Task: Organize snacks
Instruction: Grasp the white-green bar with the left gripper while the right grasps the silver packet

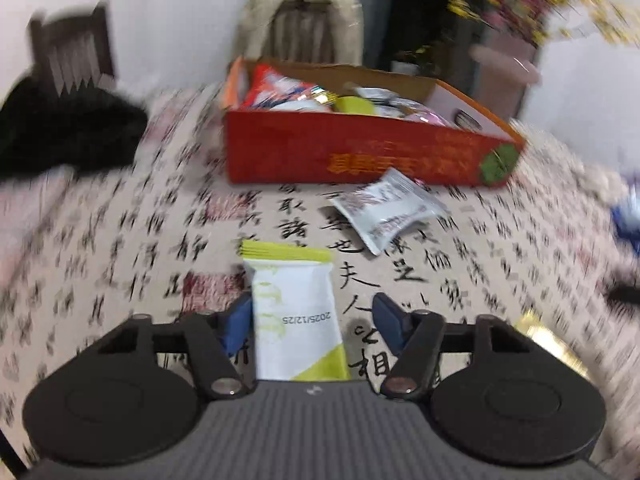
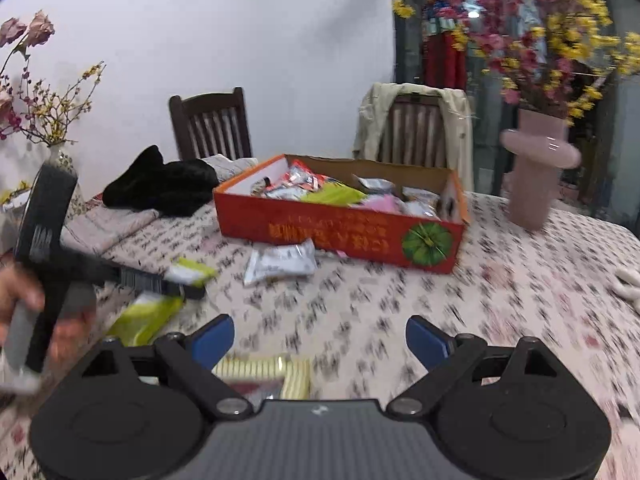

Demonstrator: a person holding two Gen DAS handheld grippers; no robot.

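Observation:
A white-and-lime snack packet (image 1: 296,304) lies lengthwise between the fingers of my left gripper (image 1: 312,316). The left pad touches its edge, while the right pad stands clear of it. From the right wrist view that gripper (image 2: 188,284) comes in from the left, held by a hand (image 2: 20,292), with the lime packet (image 2: 192,272) at its tip. Beyond it, a silver-white packet (image 1: 390,210) rests in front of the red cardboard box (image 1: 360,152), which holds several snacks. My right gripper (image 2: 320,340) is open and empty above the patterned tablecloth (image 2: 500,312).
A second lime packet (image 2: 144,316) and a gold-striped packet (image 2: 260,368) lie near the front. A pink vase (image 2: 536,176) with flowers stands right of the box. A black garment (image 2: 160,186) sits at the back left, and two chairs (image 2: 210,124) stand behind the table.

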